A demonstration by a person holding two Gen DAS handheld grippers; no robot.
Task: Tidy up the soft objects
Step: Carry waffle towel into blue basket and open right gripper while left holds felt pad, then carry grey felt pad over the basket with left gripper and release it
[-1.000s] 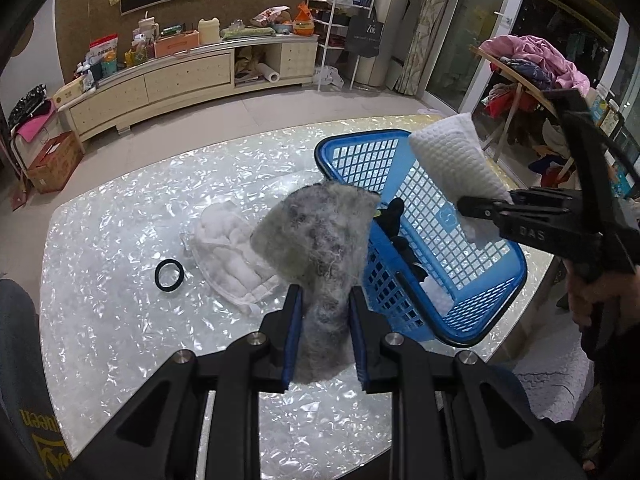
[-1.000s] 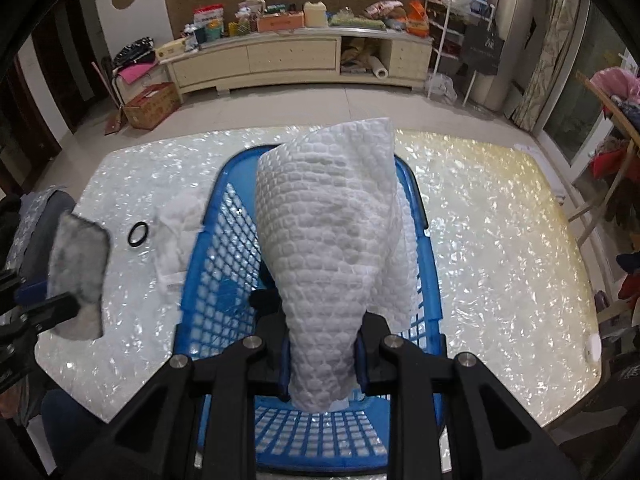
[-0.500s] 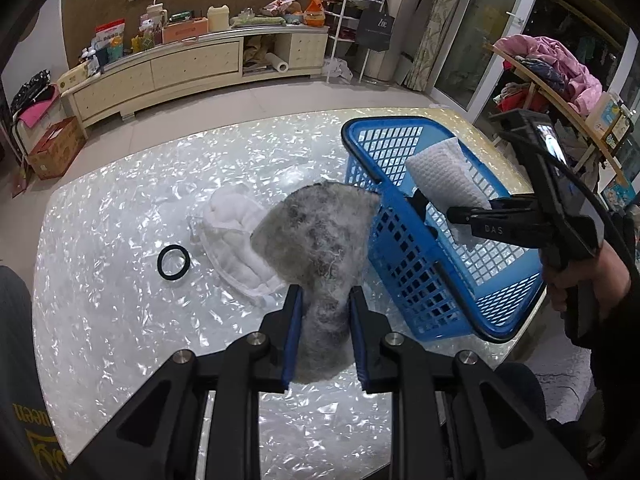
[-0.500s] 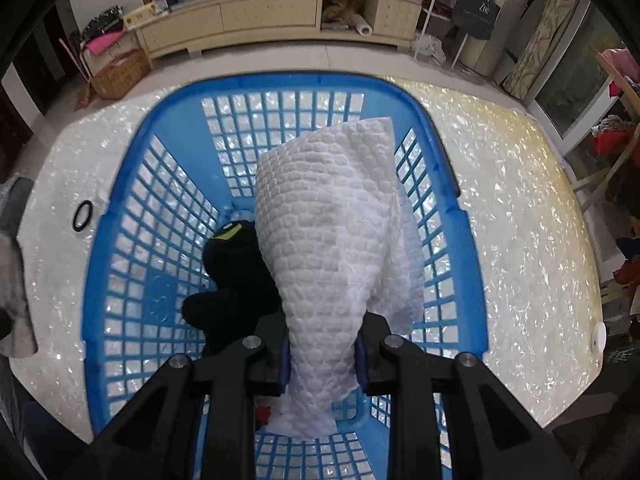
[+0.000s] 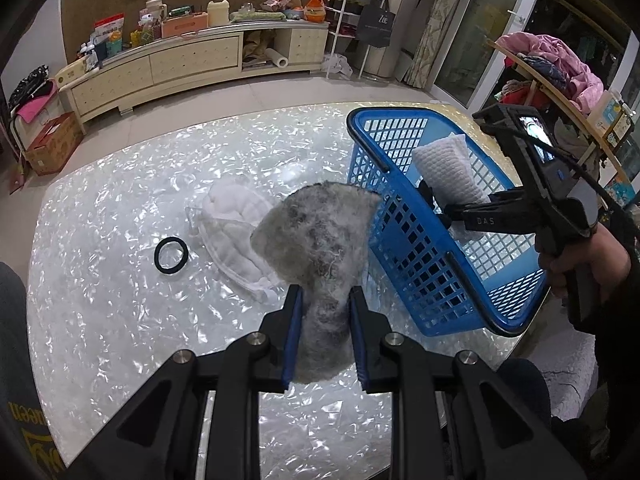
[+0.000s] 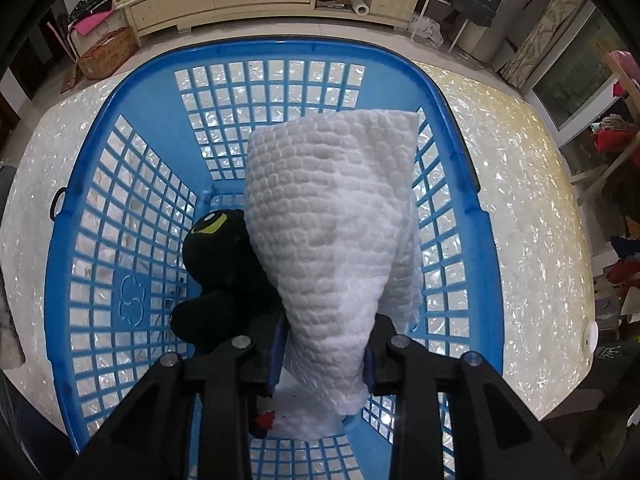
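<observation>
Dangling white waffle-textured cloth (image 6: 328, 220); pinched

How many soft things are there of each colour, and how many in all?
White: 2, the cloth between the right gripper's opening jaws over the basket, and the bundle on the table.
Grey: 1, the pad in the left gripper.
Black: 1, the plush in the basket.
Total: 4

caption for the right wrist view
Right gripper, fingers opening, lowers a white waffle cloth into the blue basket beside a black plush toy.
</observation>
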